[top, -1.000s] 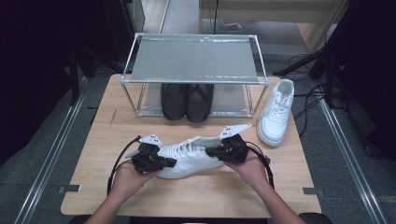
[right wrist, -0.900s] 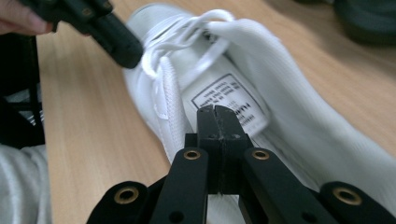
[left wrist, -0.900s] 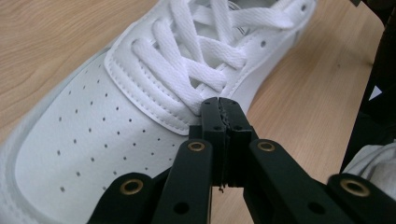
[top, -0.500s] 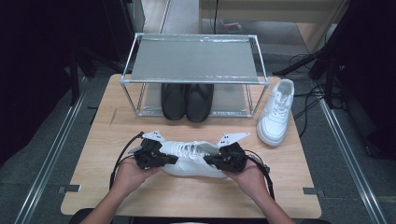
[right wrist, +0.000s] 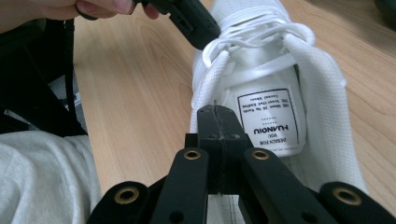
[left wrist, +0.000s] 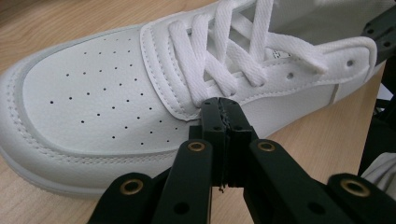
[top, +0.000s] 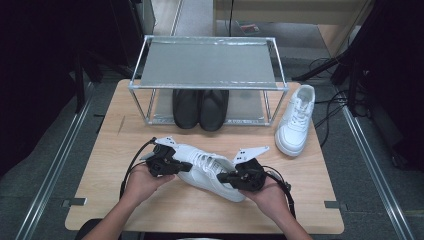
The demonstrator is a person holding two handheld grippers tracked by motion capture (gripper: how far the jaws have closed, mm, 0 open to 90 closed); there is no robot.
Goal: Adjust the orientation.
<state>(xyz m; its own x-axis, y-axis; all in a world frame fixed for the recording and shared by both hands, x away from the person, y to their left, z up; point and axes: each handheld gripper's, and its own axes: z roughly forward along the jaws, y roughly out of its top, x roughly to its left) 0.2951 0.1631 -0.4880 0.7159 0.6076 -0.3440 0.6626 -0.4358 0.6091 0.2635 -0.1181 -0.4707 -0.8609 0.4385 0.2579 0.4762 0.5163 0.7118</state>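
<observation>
White sneaker (top: 212,172) between both closed, empty tools (top: 187,166) (top: 222,176); rack (top: 210,85) with black shoes (top: 200,107) behind.

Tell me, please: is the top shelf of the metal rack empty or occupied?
Empty. The top shelf of the metal rack shows bare grey surface; the black shoes stand underneath, on the lower level.

A: What differs from a second ago?

B: The white sneaker (top: 210,170) now lies slanted on the desk, one end swung toward the desk's front edge. The right gripper (top: 226,176) sits nearer the front edge, the left gripper (top: 186,167) slightly farther back. Both grippers hold their jaws closed.
</observation>
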